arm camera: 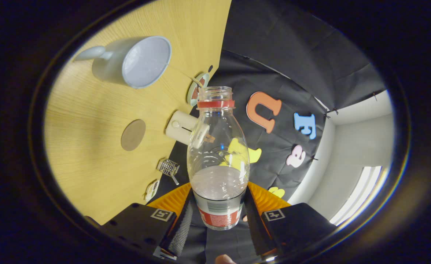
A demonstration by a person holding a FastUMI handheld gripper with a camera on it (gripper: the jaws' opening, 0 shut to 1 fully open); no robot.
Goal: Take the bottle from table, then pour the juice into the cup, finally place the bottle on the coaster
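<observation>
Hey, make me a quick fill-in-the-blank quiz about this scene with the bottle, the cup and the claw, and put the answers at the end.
1. The claw is shut on the lower part of the ____.
2. The bottle has no ____ on its mouth.
3. The cup on the table looks ____ inside.
4. The round coaster lies on the table between the cup and the claw's ____.

Missing words: bottle; cap; empty; fingers

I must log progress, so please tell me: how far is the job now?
Done: the bottle is off the table, gripped between both fingers. In hand: it is uncapped with liquid inside, and the cup looks empty, so pouring seems not done. Left: pour, then set it on the coaster.
</observation>
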